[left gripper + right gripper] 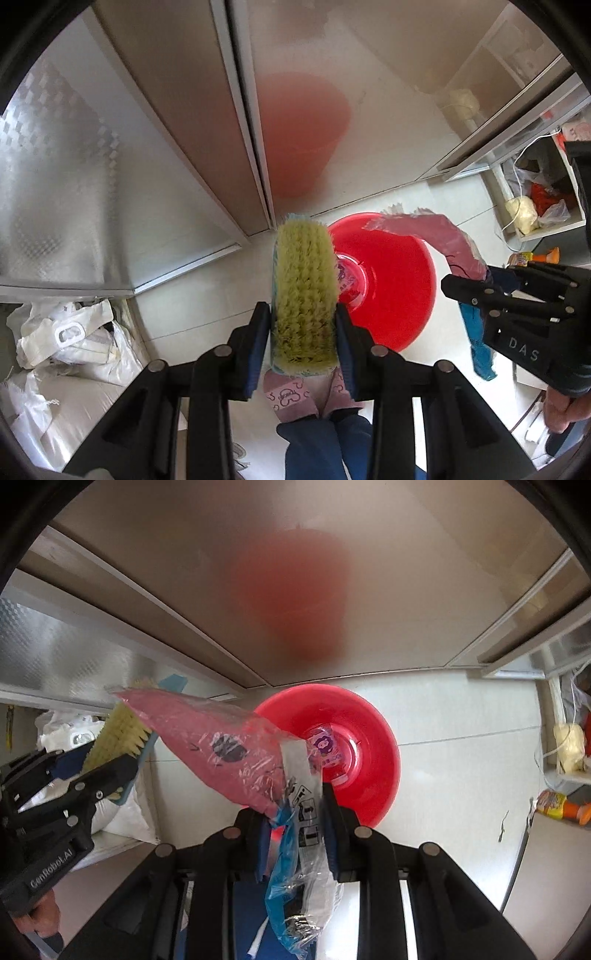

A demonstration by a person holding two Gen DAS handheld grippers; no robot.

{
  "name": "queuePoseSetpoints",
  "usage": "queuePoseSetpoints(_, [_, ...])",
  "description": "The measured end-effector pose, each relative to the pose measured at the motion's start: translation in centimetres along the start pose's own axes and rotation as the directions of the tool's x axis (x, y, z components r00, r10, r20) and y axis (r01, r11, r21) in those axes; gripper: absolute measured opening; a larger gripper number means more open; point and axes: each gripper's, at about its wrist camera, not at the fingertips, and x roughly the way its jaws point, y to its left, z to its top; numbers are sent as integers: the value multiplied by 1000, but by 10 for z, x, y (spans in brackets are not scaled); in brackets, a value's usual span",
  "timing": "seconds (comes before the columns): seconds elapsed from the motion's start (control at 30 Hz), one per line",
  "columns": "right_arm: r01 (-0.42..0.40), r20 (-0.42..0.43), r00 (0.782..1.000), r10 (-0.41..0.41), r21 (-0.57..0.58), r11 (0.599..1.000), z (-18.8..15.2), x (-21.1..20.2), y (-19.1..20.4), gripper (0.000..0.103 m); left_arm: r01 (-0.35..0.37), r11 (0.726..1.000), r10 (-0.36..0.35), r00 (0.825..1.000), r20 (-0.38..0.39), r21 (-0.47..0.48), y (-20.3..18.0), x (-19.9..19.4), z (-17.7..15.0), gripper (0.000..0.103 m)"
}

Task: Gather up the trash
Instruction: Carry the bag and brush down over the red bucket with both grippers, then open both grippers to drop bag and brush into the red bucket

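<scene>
My left gripper [302, 325] is shut on a scrubbing brush [304, 288] with yellow-green bristles and a light blue back, held above the floor. It also shows in the right wrist view [118, 734]. My right gripper [295, 823] is shut on a crumpled plastic wrapper [236, 753], clear with pink and blue parts, which sticks up and to the left. The wrapper also shows in the left wrist view [458, 251]. A red plastic basin [373, 746] lies on the white tiled floor below both grippers; it also shows in the left wrist view [395, 280].
Brushed metal cabinet doors [177, 122] stand behind the basin and reflect it. White sacks [66, 343] lie at the left. A low shelf [535, 199] at the right holds bags and a cord. An orange and yellow bottle [561, 805] lies by it. My pink slippers [295, 395] are below.
</scene>
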Motion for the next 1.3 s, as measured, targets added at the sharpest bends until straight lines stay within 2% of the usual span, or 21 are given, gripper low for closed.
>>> queuePoseSetpoints(0.07, [1,2,1000,-1,-25,1000,-1,-2,1,40,7,1000,-7,1000,0,4,-3,1,-1,33])
queuePoseSetpoints(0.13, [6,14,1000,-5,-43,999,-3,-5,6,72,10,1000,-10,1000,-9,7,-3,1,-3,33])
queuePoseSetpoints(0.17, [4,24,1000,-3,-45,999,-4,-9,5,75,9,1000,-9,1000,-12,10,-5,1,-3,33])
queuePoseSetpoints(0.27, [15,24,1000,-14,-40,999,-7,-12,2,78,7,1000,-7,1000,-13,24,-8,-2,-2,33])
queuePoseSetpoints(0.33, [-2,10,1000,2,-21,1000,-8,-15,2,82,11,999,-10,1000,-10,34,-11,-3,-1,33])
queuePoseSetpoints(0.53, [-18,13,1000,18,43,999,-24,-23,-12,88,34,995,-34,999,-5,90,-24,-6,-2,33])
queuePoseSetpoints(1.03, [34,25,999,-42,254,967,-65,-27,-41,89,98,969,-86,994,-60,229,-82,9,-6,33])
queuePoseSetpoints(1.3, [54,23,998,-64,308,950,-72,-30,-58,89,98,962,-69,990,-121,256,-98,22,0,34])
